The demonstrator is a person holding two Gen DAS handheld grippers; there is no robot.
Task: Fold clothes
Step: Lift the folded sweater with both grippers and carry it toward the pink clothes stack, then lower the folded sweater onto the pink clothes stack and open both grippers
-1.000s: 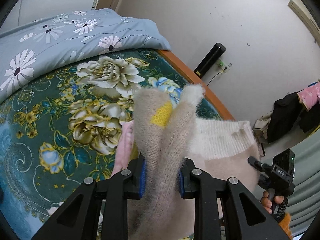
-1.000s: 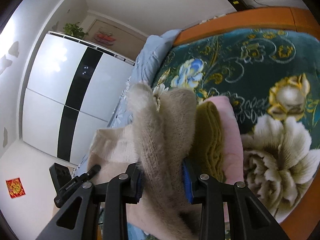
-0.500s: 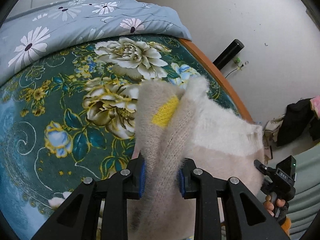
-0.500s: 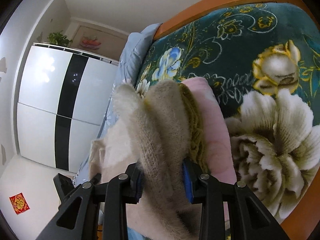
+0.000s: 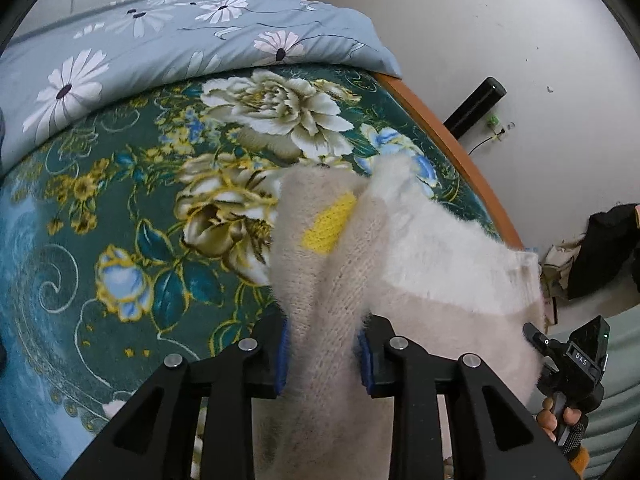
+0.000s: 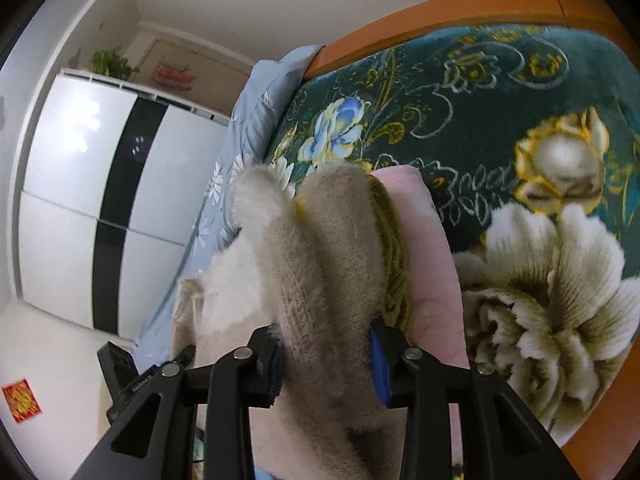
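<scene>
While both claws sit low in their own views, each pinches the same fuzzy beige sweater (image 5: 320, 304). Left gripper (image 5: 322, 354): blue-lined pads pressed onto a bunched fold of knit, fabric filling the gap btwn the fingers. Right gripper (image 6: 328, 360): same story, pads squeezed on a thick roll of the sweater w/ fuzz spilling over both sides.

Just past the left claw, the knit rises in a hump w/ a yellow patch (image 5: 329, 223) on it; a paler cream panel spreads off to the right toward the other tool, whose black body and the hand (image 5: 560, 420) around its handle show at the lower right edge.

In the right wrist view, the sweater lies against an olive-green knit (image 6: 394, 264), which rests on a pink garment (image 6: 432, 276); all three sit stacked on the floral blanket (image 6: 520, 92). Can't tell if the sweater is resting on the stack or held slightly off it.

Further out in the left view: dark-green blanket w/ big cream flowers, then a light-blue daisy quilt (image 5: 180, 40) at the far end of the bed. Orange wooden bed frame (image 5: 452, 148) runs along the blanket edge. Beyond that, a white wall and a black bar-shaped object (image 5: 476, 106) leaning near it. Right view, far back: white-and-black wardrobe (image 6: 100, 208) w/ a plant (image 6: 110, 65) on top.
</scene>
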